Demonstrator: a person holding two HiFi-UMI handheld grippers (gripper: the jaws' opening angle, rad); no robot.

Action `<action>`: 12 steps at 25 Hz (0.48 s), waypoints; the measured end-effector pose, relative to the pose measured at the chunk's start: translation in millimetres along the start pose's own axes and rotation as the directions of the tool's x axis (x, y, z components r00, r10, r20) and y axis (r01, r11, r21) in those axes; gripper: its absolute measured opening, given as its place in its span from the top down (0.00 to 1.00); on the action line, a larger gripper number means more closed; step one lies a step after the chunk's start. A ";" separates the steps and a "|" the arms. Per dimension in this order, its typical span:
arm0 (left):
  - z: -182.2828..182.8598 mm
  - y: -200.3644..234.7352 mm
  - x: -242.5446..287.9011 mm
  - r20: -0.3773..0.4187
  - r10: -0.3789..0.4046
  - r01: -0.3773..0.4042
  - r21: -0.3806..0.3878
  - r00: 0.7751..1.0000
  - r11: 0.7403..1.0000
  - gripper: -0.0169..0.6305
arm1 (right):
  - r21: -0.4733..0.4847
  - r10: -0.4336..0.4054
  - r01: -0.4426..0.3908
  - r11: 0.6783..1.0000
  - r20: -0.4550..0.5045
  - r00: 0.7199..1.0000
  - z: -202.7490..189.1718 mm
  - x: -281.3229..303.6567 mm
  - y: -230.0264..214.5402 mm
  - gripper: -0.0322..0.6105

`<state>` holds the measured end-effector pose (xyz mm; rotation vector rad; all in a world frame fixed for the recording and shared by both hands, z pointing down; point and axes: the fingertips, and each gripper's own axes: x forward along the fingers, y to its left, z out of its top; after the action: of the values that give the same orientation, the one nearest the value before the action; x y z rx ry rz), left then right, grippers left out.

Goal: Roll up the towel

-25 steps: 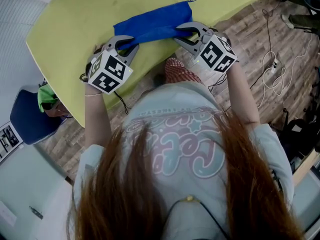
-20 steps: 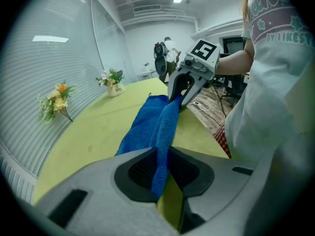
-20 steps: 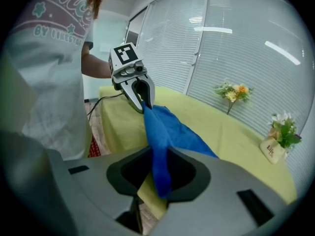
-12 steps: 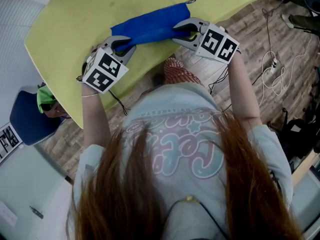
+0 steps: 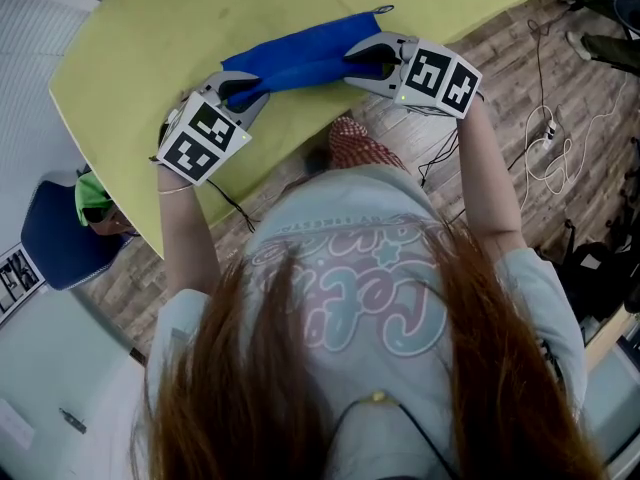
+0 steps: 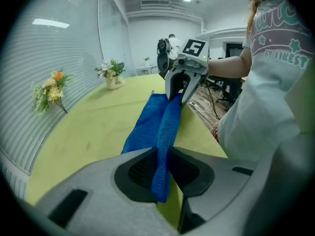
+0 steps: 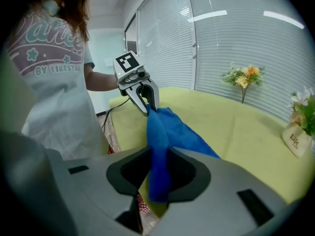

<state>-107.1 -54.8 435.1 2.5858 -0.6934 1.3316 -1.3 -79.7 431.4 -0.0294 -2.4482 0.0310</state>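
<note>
the left gripper [image 5: 238, 90] and right gripper [image 5: 366, 61] each pinch one end of the blue towel [image 5: 300, 53], jaws nearly closed on its near edge. beyond the fingers it seems to lie on the yellow table [image 5: 140, 38].

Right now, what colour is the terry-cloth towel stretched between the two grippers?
The terry-cloth towel is solid royal blue, with no pattern. It shows best in the left gripper view.
</note>
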 end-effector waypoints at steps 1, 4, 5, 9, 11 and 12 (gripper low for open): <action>-0.2 1.4 0.3 -0.002 -0.001 0.001 -0.001 1.000 1.000 0.86 | -0.003 0.001 -0.001 1.000 0.001 1.000 0.7 0.5 -1.4 0.79; 1.0 4.9 1.0 -0.006 0.001 -0.001 0.001 1.000 1.000 0.86 | -0.007 0.002 -0.002 1.000 0.003 1.000 2.2 -0.3 -4.9 0.79; 1.6 6.3 1.2 -0.007 0.002 -0.002 0.001 1.000 1.000 0.86 | -0.006 0.002 -0.002 1.000 0.005 1.000 2.7 -0.7 -6.3 0.79; 1.8 12.0 2.9 -0.007 0.009 -0.009 -0.006 1.000 1.000 0.86 | -0.005 0.001 -0.001 1.000 0.012 1.000 4.0 0.0 -12.0 0.79; 1.9 14.1 3.5 -0.008 0.014 -0.014 -0.005 1.000 1.000 0.86 | -0.003 0.000 0.000 1.000 0.020 1.000 4.9 0.0 -14.3 0.79; 2.0 14.8 3.4 -0.009 0.016 -0.016 -0.005 1.000 1.000 0.86 | -0.002 0.000 0.000 1.000 0.021 1.000 5.0 -0.1 -15.1 0.79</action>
<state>-110.8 -69.7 435.5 2.5741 -0.7165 1.3436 -4.7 -94.9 428.0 -0.0301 -2.4697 0.0294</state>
